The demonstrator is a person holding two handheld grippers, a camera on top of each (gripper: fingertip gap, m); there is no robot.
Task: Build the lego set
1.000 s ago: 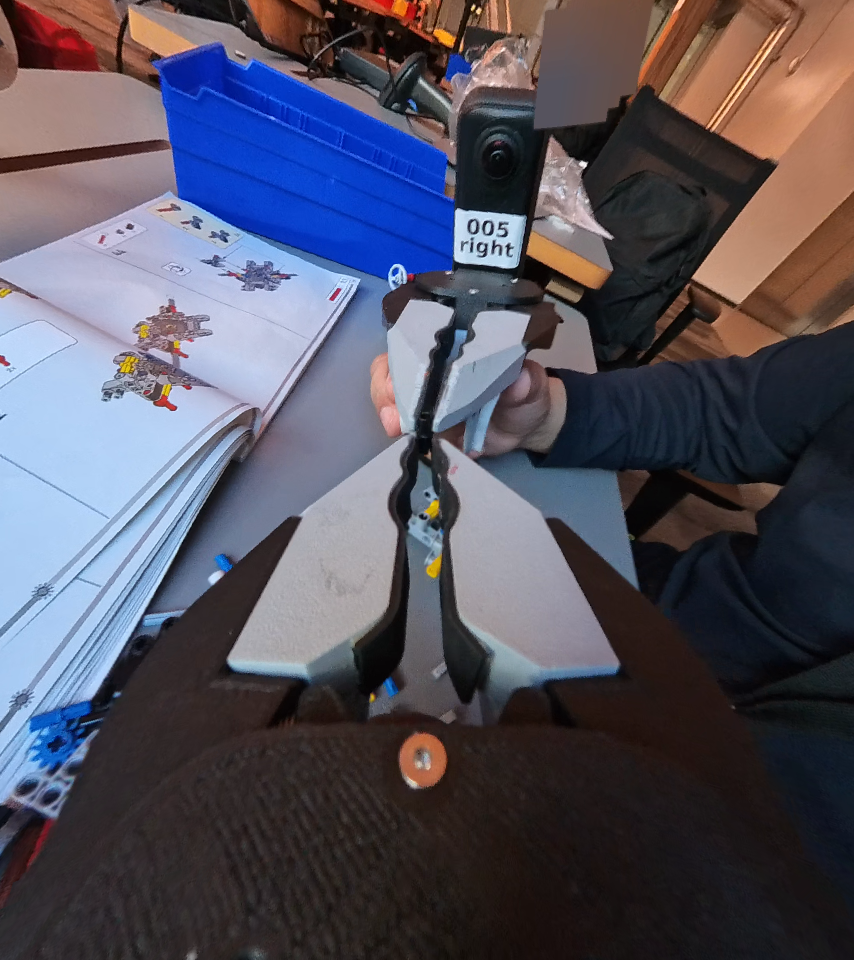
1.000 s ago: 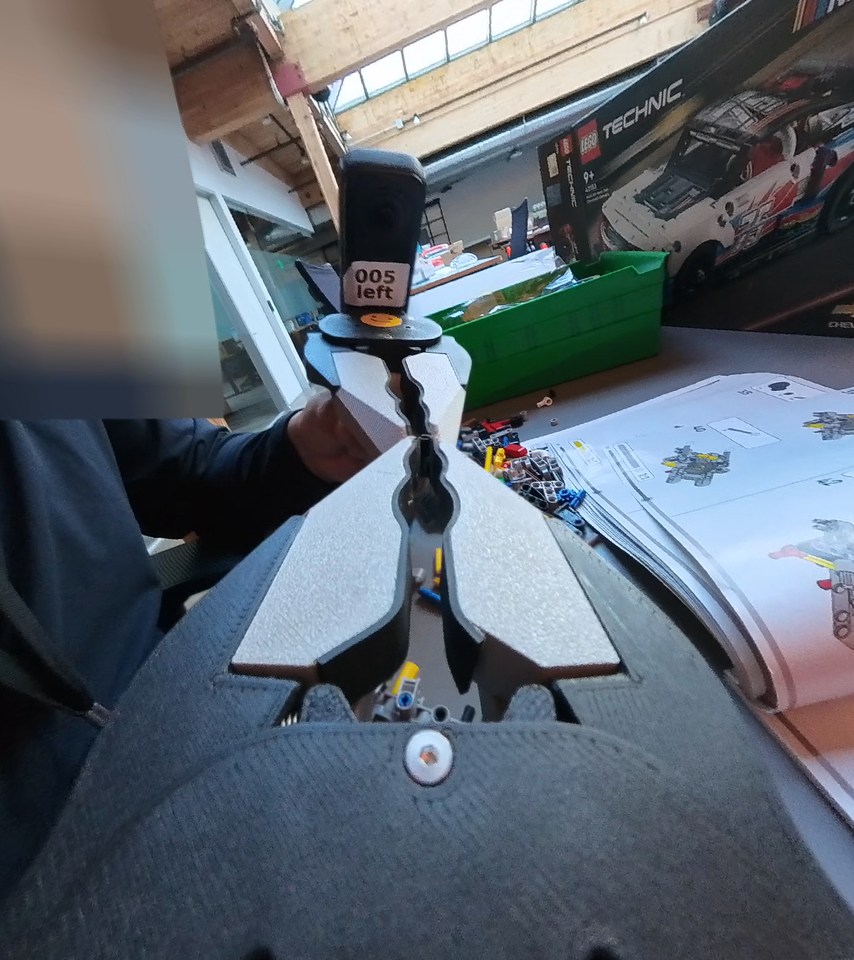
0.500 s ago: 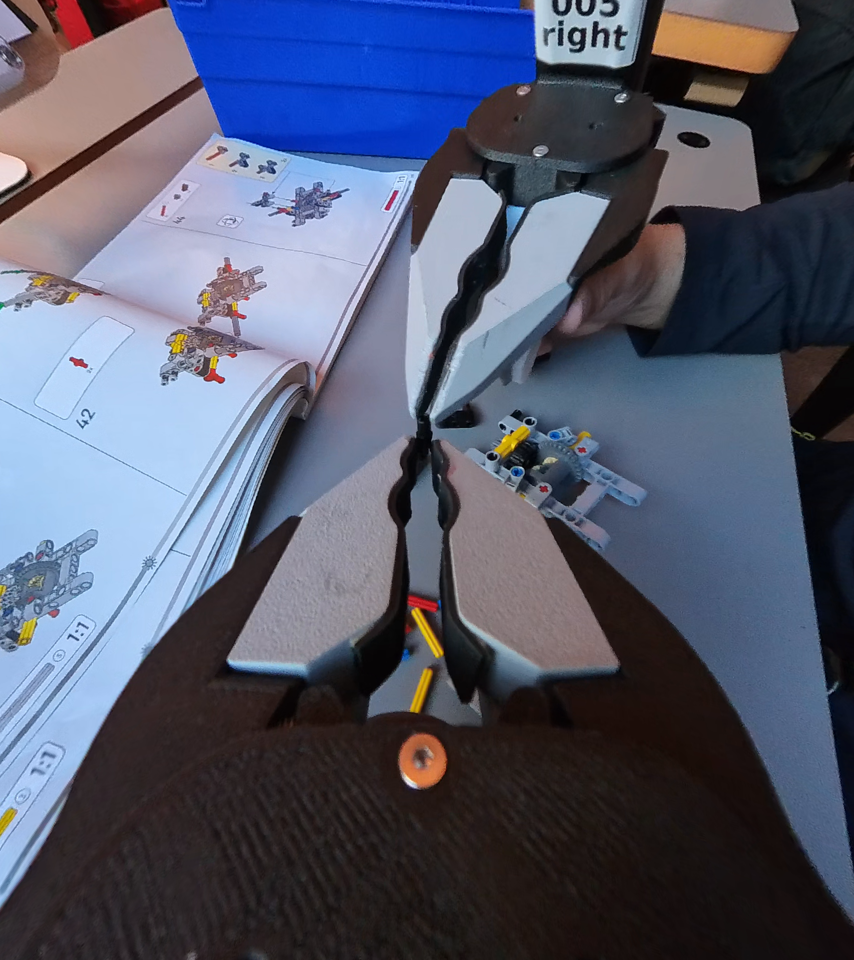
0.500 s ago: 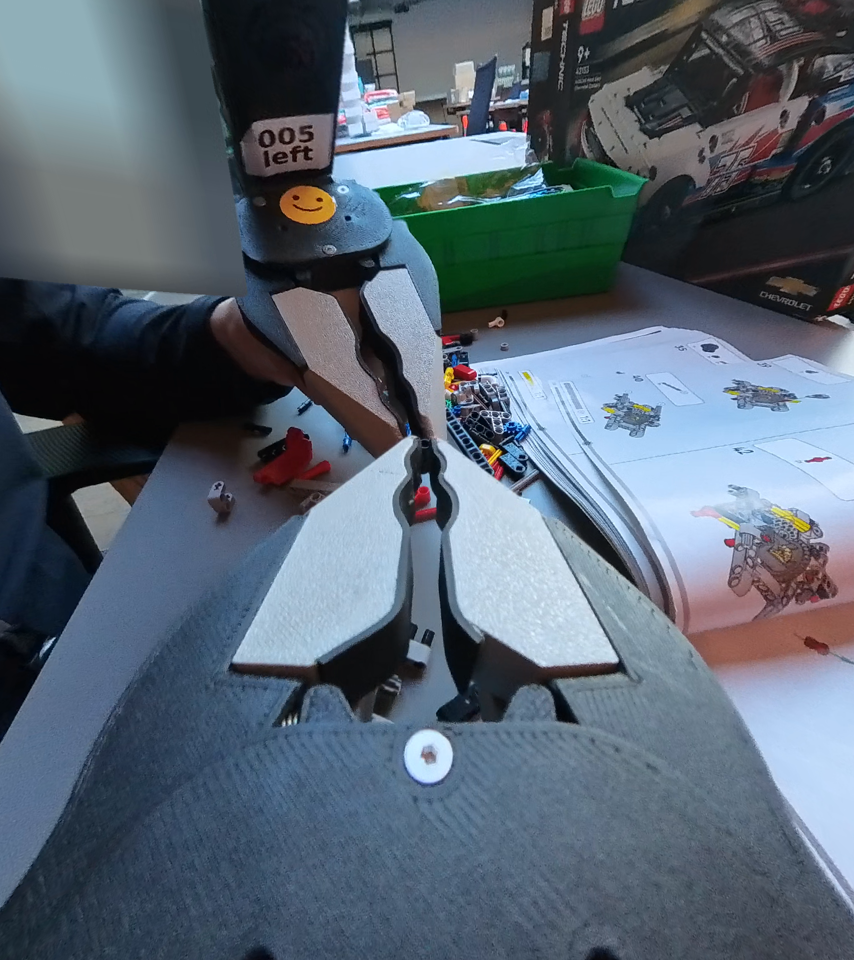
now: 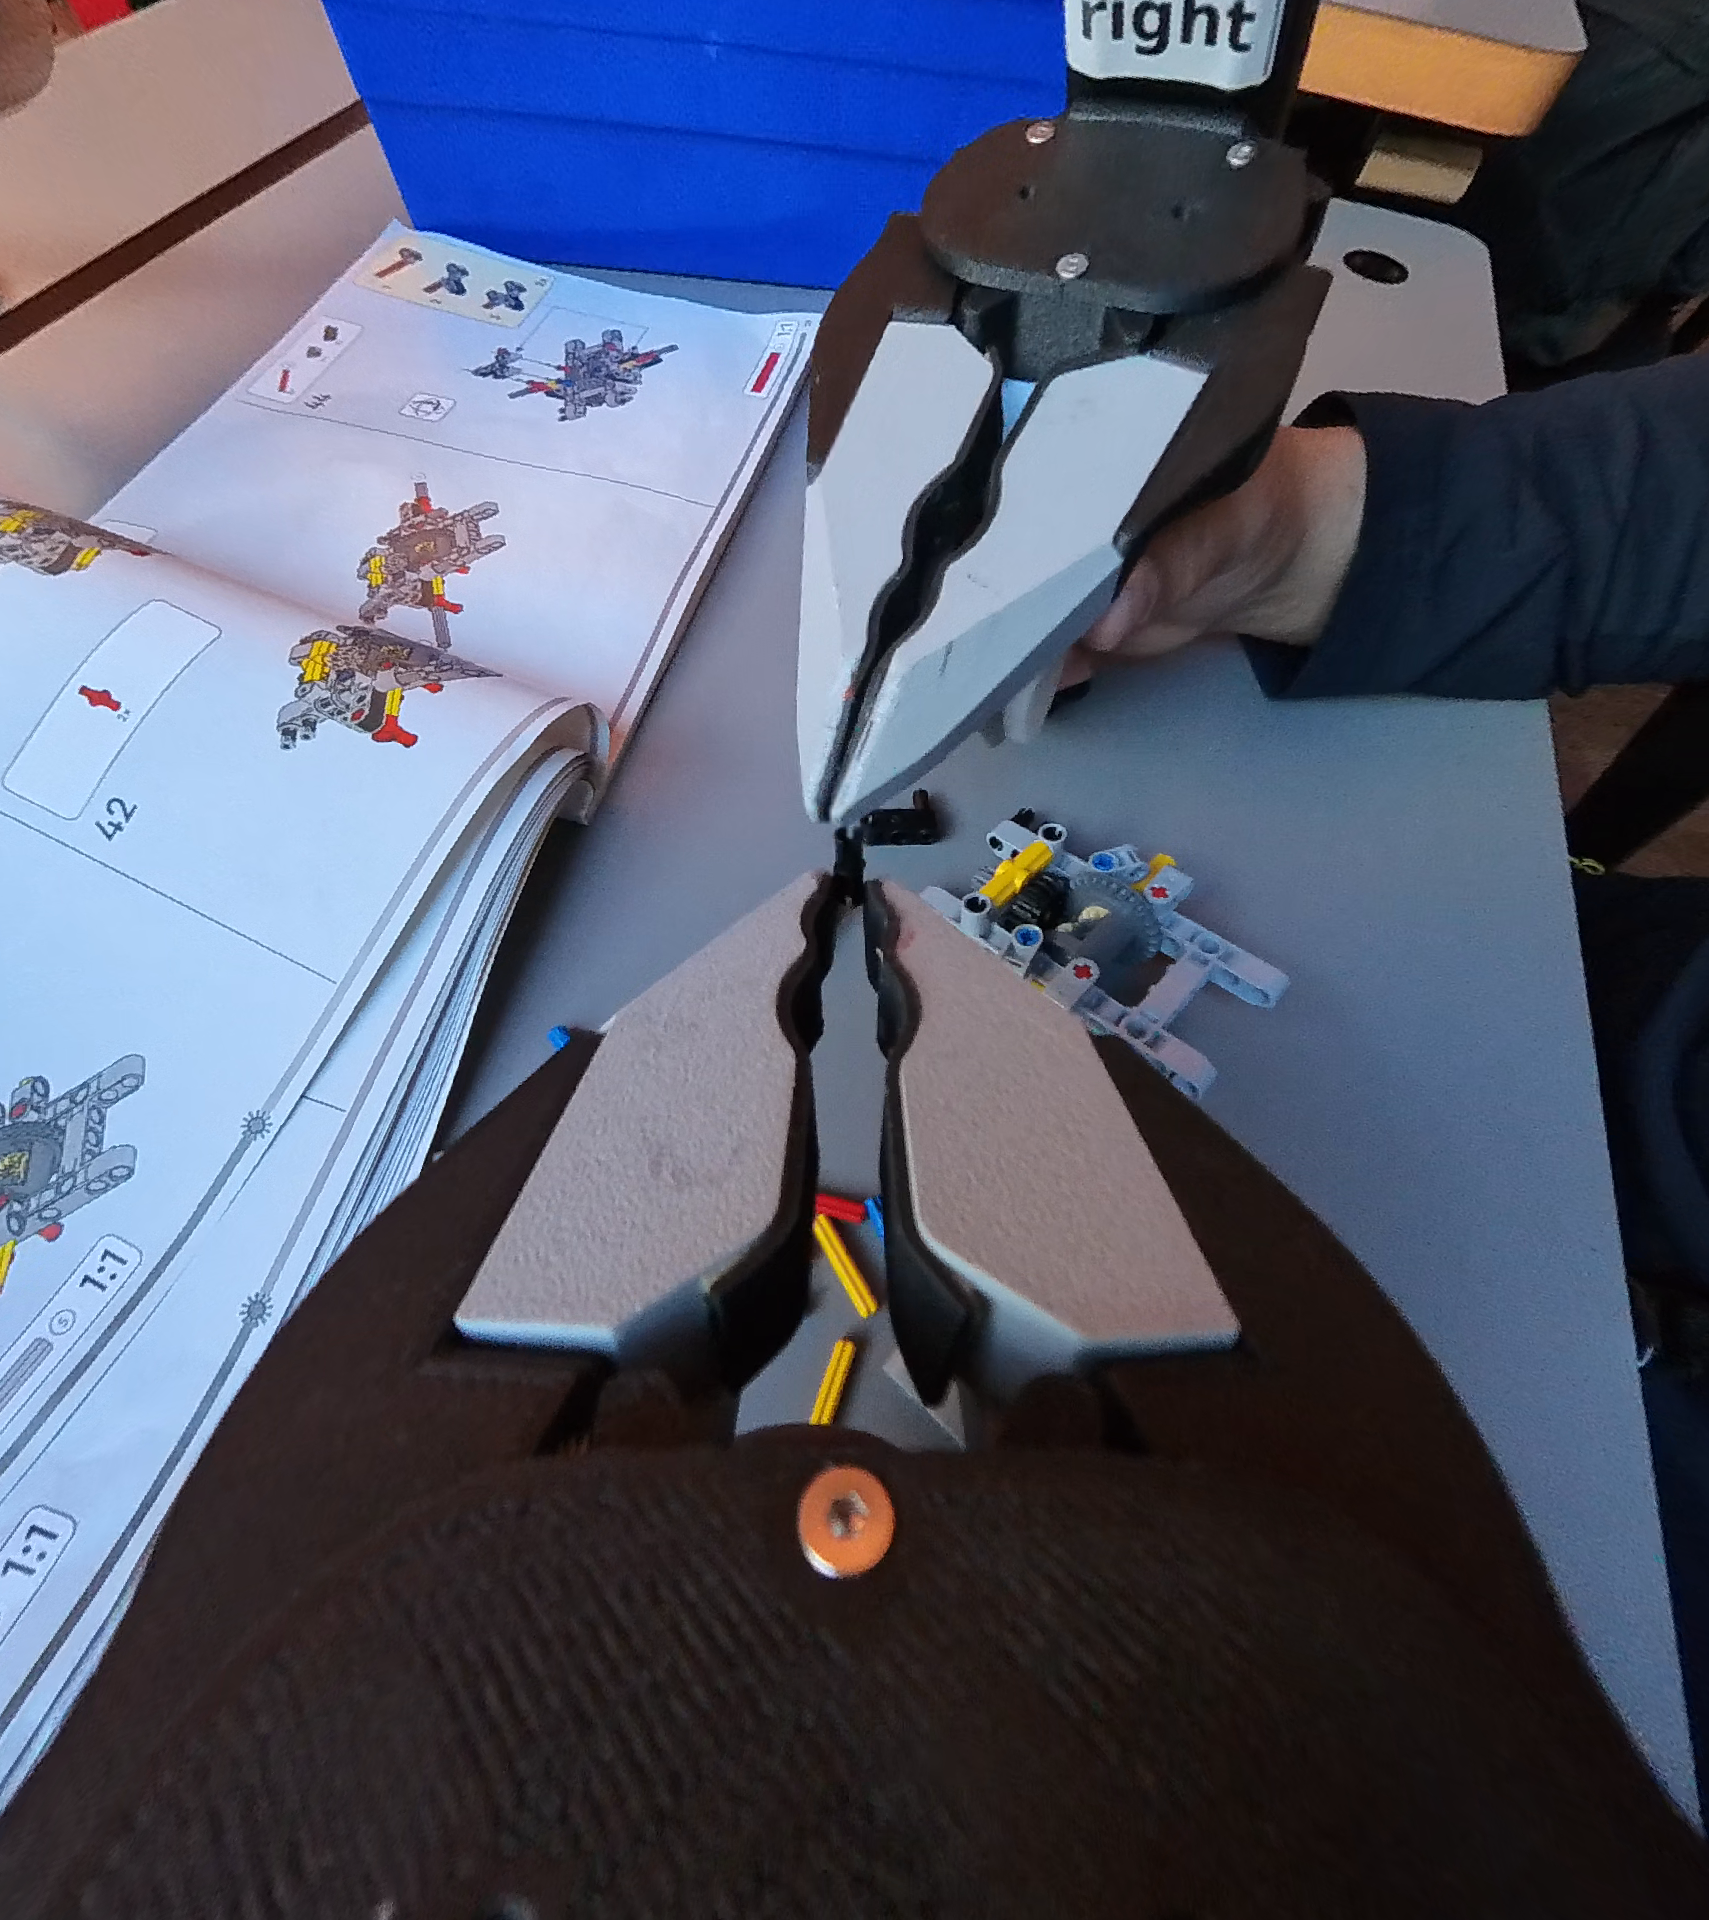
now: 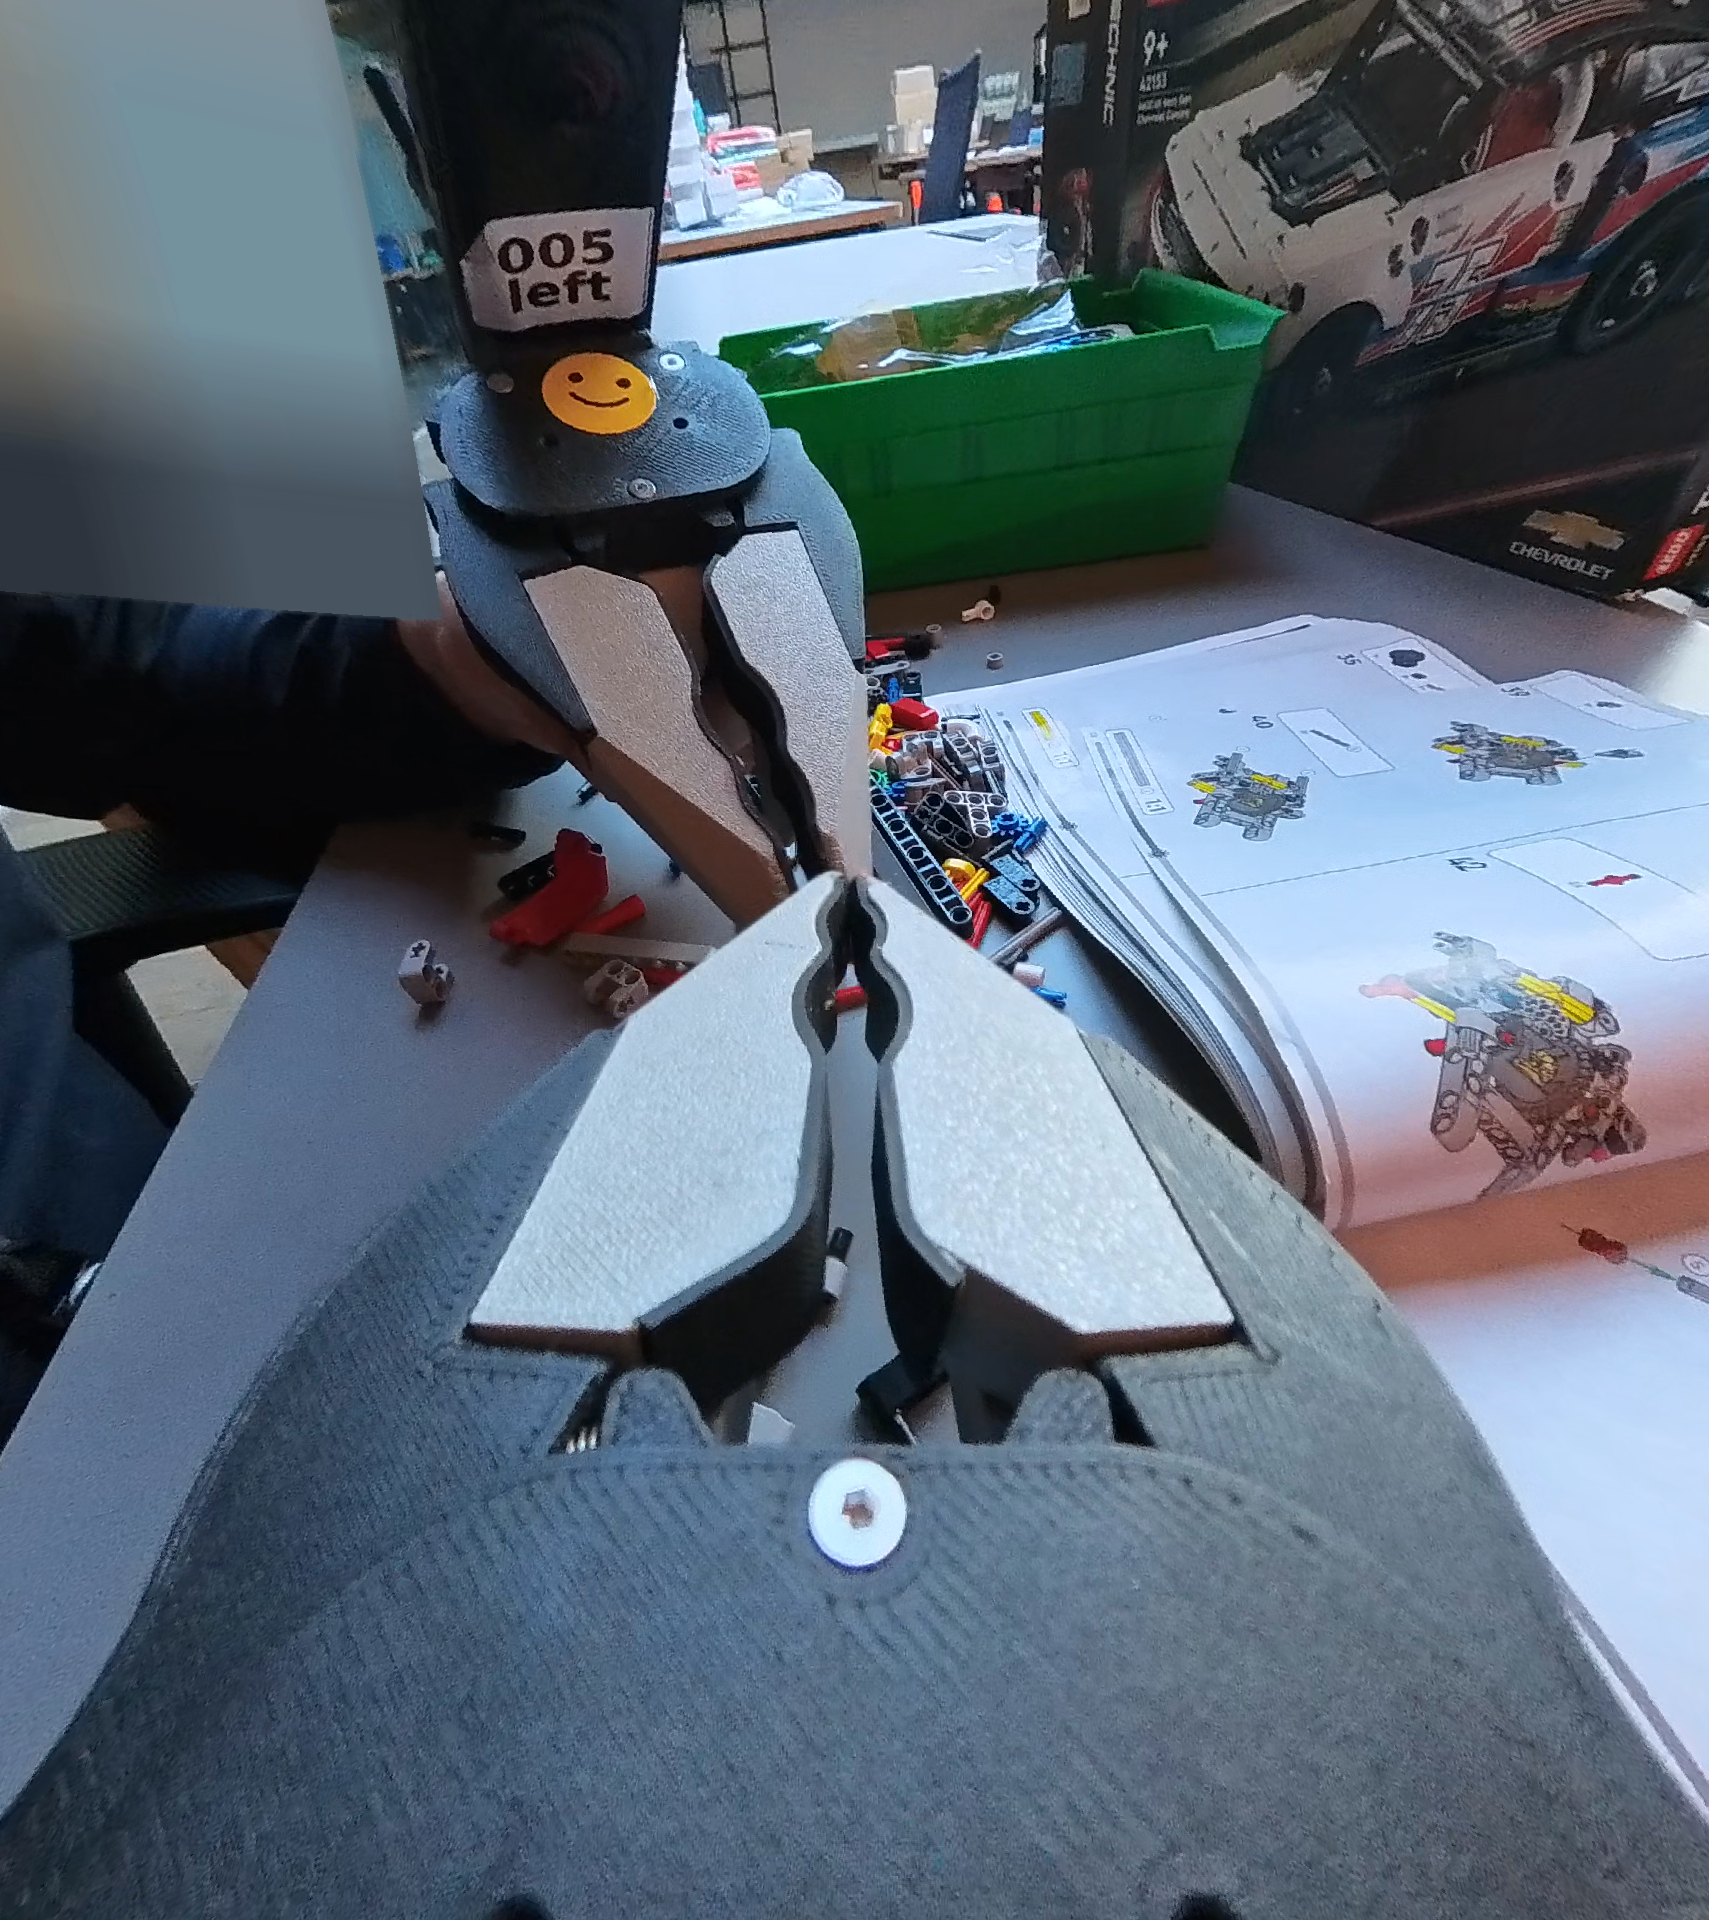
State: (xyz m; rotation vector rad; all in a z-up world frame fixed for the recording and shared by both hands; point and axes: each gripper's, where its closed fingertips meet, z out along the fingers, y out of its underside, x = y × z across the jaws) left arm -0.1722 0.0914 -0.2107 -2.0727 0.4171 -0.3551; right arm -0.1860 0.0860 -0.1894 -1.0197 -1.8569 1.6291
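My left gripper (image 5: 848, 888) is shut on a small black pin-like piece (image 5: 845, 854) that sticks out past its fingertips, a little above the grey table (image 5: 1401, 1039). My right gripper (image 5: 829, 816) points down at it from the far side, jaws shut, its tips meeting the piece's far end; I cannot tell whether they pinch it. In the right wrist view my right gripper (image 6: 852, 888) is shut, tip to tip with the left gripper (image 6: 819, 868), and the piece is hidden. A grey gear assembly (image 5: 1089, 935) lies just right of the tips.
An open instruction booklet (image 5: 206, 831) lies to the left. A blue bin (image 5: 673, 125) stands behind it. A small black part (image 5: 897, 824) and yellow axles (image 5: 845, 1268) lie on the table. Loose parts (image 6: 954, 790), a green bin (image 6: 1016, 447) and a car-model box (image 6: 1452, 260) show in the right wrist view. Both grippers' tips are close together, under 4 cm apart.
Both grippers tipped down from level toward the table, staying tip to tip and shut. Since half a second ago they barely moved.
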